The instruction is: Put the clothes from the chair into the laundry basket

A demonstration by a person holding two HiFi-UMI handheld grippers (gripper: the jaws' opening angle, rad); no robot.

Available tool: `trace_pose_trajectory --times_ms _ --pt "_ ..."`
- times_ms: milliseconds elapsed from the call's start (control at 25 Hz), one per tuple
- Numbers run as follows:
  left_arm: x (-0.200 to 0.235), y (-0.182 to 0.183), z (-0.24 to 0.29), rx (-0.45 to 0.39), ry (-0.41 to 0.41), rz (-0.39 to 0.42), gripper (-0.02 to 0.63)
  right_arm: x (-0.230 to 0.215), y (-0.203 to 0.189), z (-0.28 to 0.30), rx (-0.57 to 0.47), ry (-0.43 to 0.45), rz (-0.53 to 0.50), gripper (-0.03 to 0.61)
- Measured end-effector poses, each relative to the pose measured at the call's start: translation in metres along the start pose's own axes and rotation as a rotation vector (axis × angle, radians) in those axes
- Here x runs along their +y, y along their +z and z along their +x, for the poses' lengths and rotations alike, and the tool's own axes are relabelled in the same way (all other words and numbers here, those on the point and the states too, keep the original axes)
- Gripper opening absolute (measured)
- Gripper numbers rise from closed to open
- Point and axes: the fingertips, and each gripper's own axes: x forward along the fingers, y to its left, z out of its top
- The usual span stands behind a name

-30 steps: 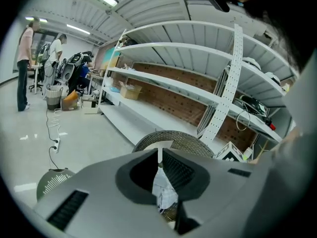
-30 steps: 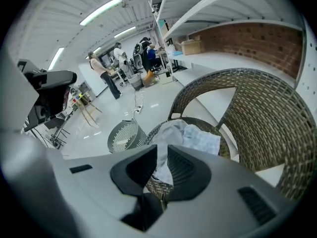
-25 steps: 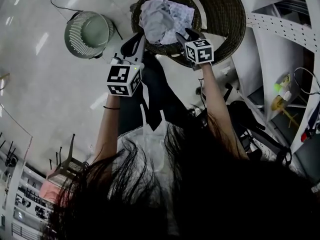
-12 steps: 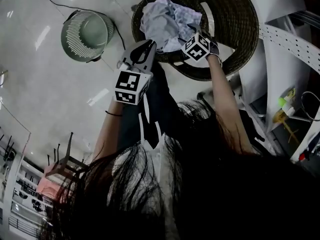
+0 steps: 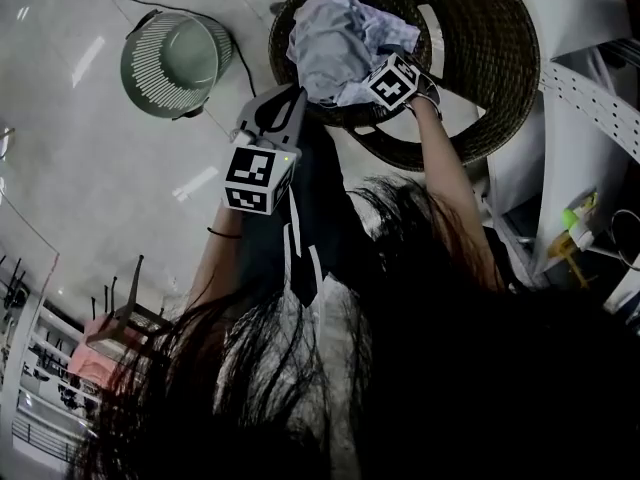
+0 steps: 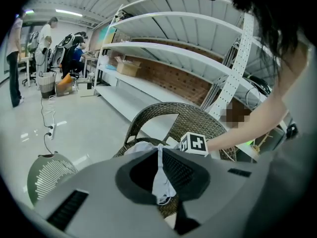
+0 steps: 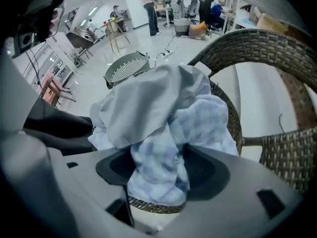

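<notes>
Shiny floor [image 5: 90, 188] lies under the wicker chair [image 5: 490, 88], where the clothes [image 5: 330, 38] sit piled. Our left gripper [image 6: 159, 150] pinches a thin white bit. Our right gripper [image 7: 161, 170] just opened its jaws wide around checked cloth [image 7: 198, 128]. The laundry basket [image 5: 140, 63] stands nearby.

Glossy pale floor [image 6: 84, 125] reflecting ceiling strip lights [image 6: 69, 13]. White shelving [image 6: 163, 51] with perforated uprights [image 6: 237, 73] stands ahead of the left gripper [image 6: 159, 148], backed by a brown brick wall [image 6: 183, 86]. Far to its left, desks [image 6: 91, 59] and office chairs [image 6: 62, 53]; a power strip [image 6: 49, 129] lies on the floor.
</notes>
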Motion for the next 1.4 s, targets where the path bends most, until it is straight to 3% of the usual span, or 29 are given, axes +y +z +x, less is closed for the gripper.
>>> trace_pose_trajectory --times_ms 120,280,440,600,880,1400 --pt "0.002 0.003 -0.003 -0.003 0.011 0.002 0.04 0.004 0.001 -0.004 0.019 0.031 0.055 0.276" --pt "-0.004 0.013 -0.014 -0.019 0.007 0.01 0.04 0.011 -0.006 -0.02 0.014 0.04 0.112 0.118" --pt "-0.007 0.018 -0.028 -0.037 0.009 0.032 0.04 0.013 -0.024 -0.044 0.021 0.019 0.254 0.091" --pt "-0.008 0.026 -0.045 -0.063 0.027 0.028 0.04 0.025 -0.031 -0.071 -0.037 0.032 0.438 0.084" --pt "-0.012 0.043 -0.084 -0.114 0.054 0.033 0.04 0.026 -0.025 -0.142 -0.289 0.069 0.78 0.074" --pt "-0.036 0.06 -0.147 -0.19 0.082 0.018 0.04 0.039 0.018 -0.284 -0.733 0.169 1.038 0.066"
